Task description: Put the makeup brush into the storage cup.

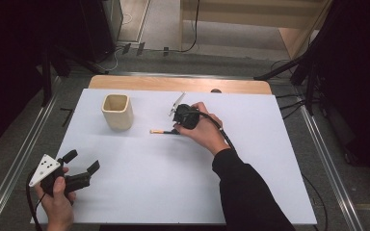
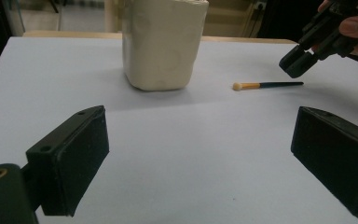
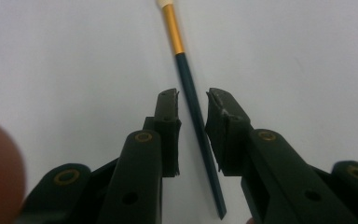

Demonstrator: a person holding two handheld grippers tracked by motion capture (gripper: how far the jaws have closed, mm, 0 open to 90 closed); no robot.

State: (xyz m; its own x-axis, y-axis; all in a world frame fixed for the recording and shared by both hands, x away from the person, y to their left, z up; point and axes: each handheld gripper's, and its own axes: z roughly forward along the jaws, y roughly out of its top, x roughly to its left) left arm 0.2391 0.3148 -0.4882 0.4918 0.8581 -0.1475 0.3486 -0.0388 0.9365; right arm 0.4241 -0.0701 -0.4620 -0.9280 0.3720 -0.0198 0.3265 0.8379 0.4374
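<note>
- The right tongs [image 3: 191, 100] point down at the worktop [image 1: 173, 173], jaws drawn narrow with a small gap on either side of the brush [image 3: 193, 107]; the pads flank its dark handle but do not yet press on it.
- In the right gripper view the brush runs between the two jaws, its handle's end toward the camera and its gold ferrule and pale tip away from it.
- Seen from the high view, the right tongs [image 1: 177, 127] sit at the dark end of the brush [image 1: 161, 131], which lies flat on the worktop, just right of the cup.
- The right hand [image 1: 204, 132] wraps the gripper body, with a black sleeve behind it and a cable trailing back along the arm.
- The left tongs [image 1: 83, 161] stand wide apart with nothing between the jaws, near the worktop's front left corner, well away from the brush.
- The left hand [image 1: 58, 199] holds that gripper at the worktop's edge.
- A cream cup [image 1: 117, 111] stands upright on the worktop, to the left of the brush and apart from it; the left gripper view looks across at the cup [image 2: 165, 44], with the brush [image 2: 265, 85] to its right.
</note>
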